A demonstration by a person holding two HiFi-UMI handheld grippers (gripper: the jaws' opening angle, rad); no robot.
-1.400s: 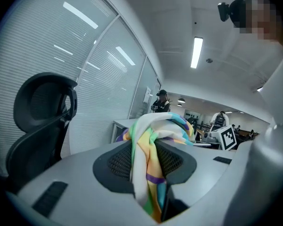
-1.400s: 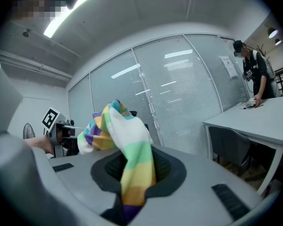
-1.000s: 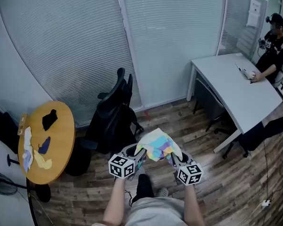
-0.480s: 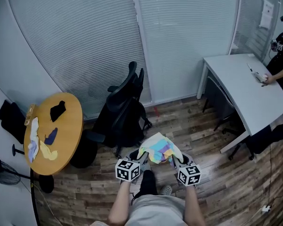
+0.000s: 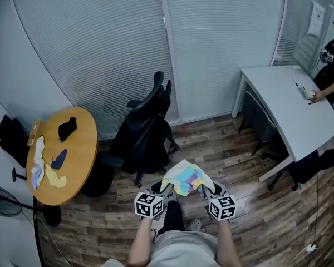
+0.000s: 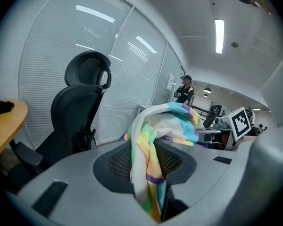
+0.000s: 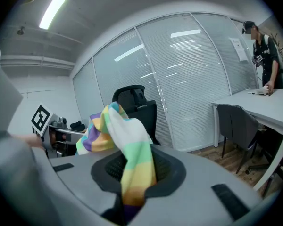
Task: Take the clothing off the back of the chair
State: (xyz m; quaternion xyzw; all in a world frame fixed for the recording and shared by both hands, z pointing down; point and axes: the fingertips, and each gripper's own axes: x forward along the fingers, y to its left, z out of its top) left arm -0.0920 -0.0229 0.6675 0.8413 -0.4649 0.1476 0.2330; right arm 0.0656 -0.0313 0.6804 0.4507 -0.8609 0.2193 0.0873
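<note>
A pastel striped piece of clothing (image 5: 186,178) hangs bunched between my two grippers, in front of the person's body. My left gripper (image 5: 166,187) is shut on one end of the clothing (image 6: 148,173). My right gripper (image 5: 204,188) is shut on the other end of it (image 7: 134,173). The black office chair (image 5: 145,131) stands to the far left of the grippers, apart from the clothing, with its back bare. In the left gripper view the chair (image 6: 78,107) rises at the left; in the right gripper view the chair (image 7: 137,102) stands behind the cloth.
A round wooden table (image 5: 72,166) with small cloth items stands at the left. A grey desk (image 5: 289,102) with a dark chair (image 5: 256,121) under it is at the right, and a person (image 5: 328,65) stands at its far end. Window blinds (image 5: 156,43) line the back wall.
Both grippers have sunk a little and drawn nearer the person's body with the clothing still held. The view has swung, so the chair and table sit further right in it.
</note>
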